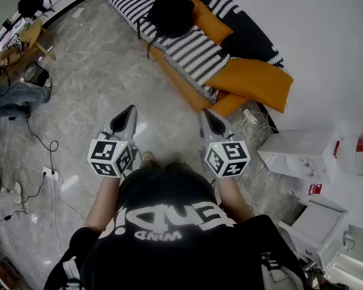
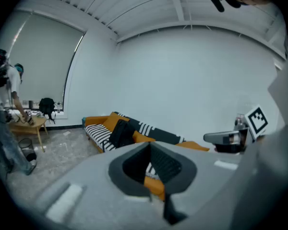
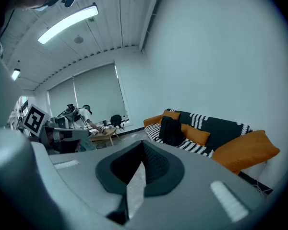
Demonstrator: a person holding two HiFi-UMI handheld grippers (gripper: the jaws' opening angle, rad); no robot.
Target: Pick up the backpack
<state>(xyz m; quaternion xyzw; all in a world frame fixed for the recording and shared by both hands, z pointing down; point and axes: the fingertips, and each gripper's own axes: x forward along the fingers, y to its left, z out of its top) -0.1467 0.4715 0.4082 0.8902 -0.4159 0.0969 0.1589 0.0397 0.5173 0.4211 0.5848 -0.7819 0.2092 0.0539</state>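
Note:
A black backpack [image 1: 169, 11] leans upright against an orange cushion on the orange sofa [image 1: 187, 86], which has a black-and-white striped cover. It also shows in the left gripper view as the backpack [image 2: 121, 132] and in the right gripper view as the backpack [image 3: 170, 131]. My left gripper [image 1: 128, 110] and right gripper [image 1: 207, 113] are held side by side in front of my body, well short of the sofa. Both point toward it, shut and empty. The shut left gripper [image 2: 151, 150] and the shut right gripper [image 3: 143, 152] hold nothing.
A second black bag [image 1: 33, 2] sits by the window, beyond a low wooden table [image 1: 33, 35] where a person [image 2: 5, 95] stands. Cables [image 1: 48, 162] trail over the grey floor at left. White cabinets [image 1: 302, 153] stand at right, with a power strip [image 1: 251, 116] by the sofa's end.

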